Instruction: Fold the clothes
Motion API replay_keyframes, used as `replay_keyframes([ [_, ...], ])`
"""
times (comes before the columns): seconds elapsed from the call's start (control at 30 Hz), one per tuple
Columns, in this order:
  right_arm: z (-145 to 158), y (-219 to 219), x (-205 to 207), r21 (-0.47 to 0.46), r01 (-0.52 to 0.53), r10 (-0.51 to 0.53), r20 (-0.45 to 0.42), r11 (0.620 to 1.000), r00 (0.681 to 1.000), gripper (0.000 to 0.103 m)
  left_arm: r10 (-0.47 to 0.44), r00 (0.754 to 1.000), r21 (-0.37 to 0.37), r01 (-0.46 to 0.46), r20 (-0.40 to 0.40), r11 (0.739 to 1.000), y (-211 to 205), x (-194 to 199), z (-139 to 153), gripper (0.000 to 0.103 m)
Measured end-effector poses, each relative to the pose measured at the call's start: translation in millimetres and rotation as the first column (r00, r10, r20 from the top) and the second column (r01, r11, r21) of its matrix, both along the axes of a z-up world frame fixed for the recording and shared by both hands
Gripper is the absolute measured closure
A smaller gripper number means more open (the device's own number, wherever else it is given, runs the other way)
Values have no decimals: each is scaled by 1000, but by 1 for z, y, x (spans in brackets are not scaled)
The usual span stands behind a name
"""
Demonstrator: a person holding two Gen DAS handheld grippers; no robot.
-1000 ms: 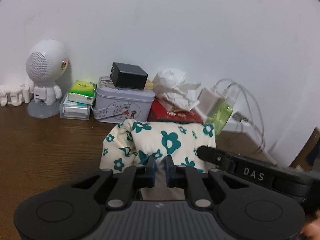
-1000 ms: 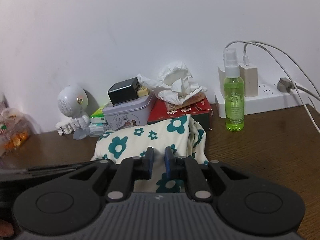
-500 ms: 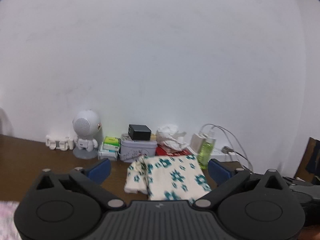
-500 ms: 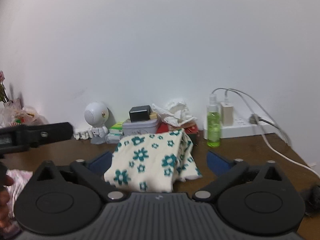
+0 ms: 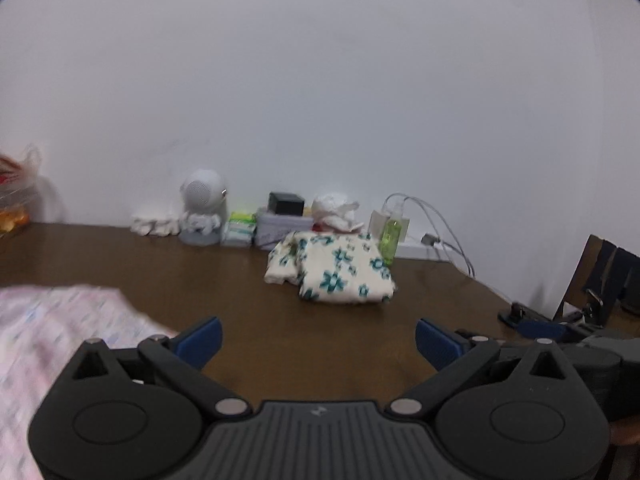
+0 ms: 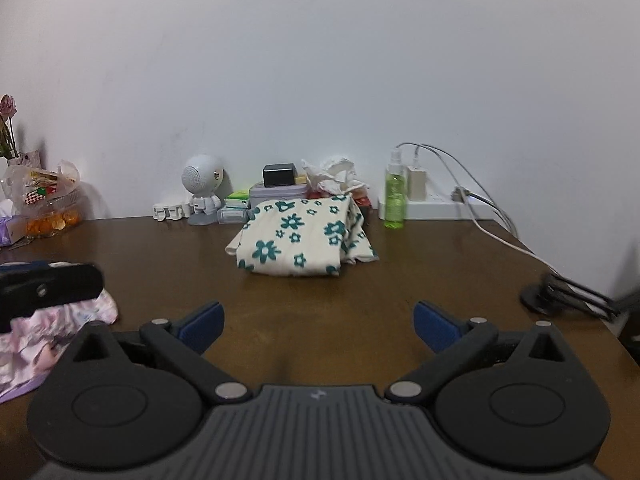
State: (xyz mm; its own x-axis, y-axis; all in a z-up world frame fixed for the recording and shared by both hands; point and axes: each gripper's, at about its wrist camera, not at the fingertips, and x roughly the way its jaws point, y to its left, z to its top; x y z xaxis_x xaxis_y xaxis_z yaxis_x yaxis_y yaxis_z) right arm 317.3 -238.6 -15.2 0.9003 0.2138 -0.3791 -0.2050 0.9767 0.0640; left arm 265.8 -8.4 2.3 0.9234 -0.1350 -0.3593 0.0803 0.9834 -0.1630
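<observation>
Both grippers hang over the dark brown wooden tabletop [image 6: 320, 308] right now, and both are spread wide with nothing between their blue pads: the left gripper [image 5: 318, 334], and the right gripper [image 6: 318, 326] just the same. The folded cream cloth with teal flowers [image 6: 298, 238] lies flat on the tabletop at twelve o'clock from the right gripper, well apart from it, its back edge close against the clutter along the white wall. From the left gripper it sits a touch toward one o'clock [image 5: 340, 268]. Behind it, a grey tin box [image 6: 278, 196] carries a small black block [image 6: 279, 175], with crumpled white tissue [image 6: 332, 174] beside that. Off at eleven o'clock stands a white round-headed robot figure [image 6: 202, 188]. At one o'clock, a green spray bottle [image 6: 394, 190] stands upright just in front of a white power strip [image 6: 436, 206] with white cables trailing off to the right. Down at nine o'clock, a rumpled pale pink patterned garment [image 6: 52, 332] lies on the near left of the tabletop, blurred in the left wrist view [image 5: 60, 328].
</observation>
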Motion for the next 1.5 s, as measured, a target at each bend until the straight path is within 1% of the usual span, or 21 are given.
replay_keyframes([
  [0.1,0,-5,-32,29,49,-49,4,998,999,0,23,999,-30,-23,-27,999,8,-31,-3,0],
  [0.17,1,-10,-55,57,40,-40,-3,998,999,0,28,998,-52,-30,-51,998,13,-51,-5,0],
  [0.23,2,-15,-74,81,20,-19,-13,997,1000,0,0,997,-56,-4,-81,998,18,-66,-4,0],
  [0.33,5,-20,-102,109,-18,21,-30,994,999,0,-3,996,-29,0,-88,1000,20,-90,-3,0],
  [0.4,7,-21,-120,105,-16,20,-32,994,999,0,-26,996,-14,25,-80,1000,17,-105,-2,0],
  [0.47,8,-17,-135,99,-26,30,-40,995,999,0,-48,996,2,48,-72,999,13,-121,-2,0],
  [0.53,9,-13,-152,91,-35,39,-43,995,998,0,-42,997,11,43,-65,999,8,-136,-3,0],
  [0.67,10,-5,-183,60,-46,47,-19,997,999,0,-30,998,48,33,-64,998,-2,-162,-5,0],
  [0.73,10,-1,-197,47,-54,55,-8,997,998,0,-38,997,64,42,-61,997,-7,-168,-7,0],
  [0.8,10,3,-205,40,-70,70,-6,997,998,0,-43,997,83,48,-61,995,-12,-175,-8,0],
  [0.9,11,5,-214,31,-71,71,2,997,997,0,-27,998,90,33,-58,995,-14,-181,-8,0],
  [1.03,12,1,-224,51,-64,64,4,997,998,0,-10,999,102,15,-52,995,-15,-190,-9,1],
  [1.2,8,0,-233,52,-64,65,-7,997,998,0,2,999,119,3,-43,993,-18,-200,-8,1],
  [1.5,6,2,-243,53,-64,64,-8,997,998,0,37,999,126,-34,-21,992,-15,-210,-6,0],
])
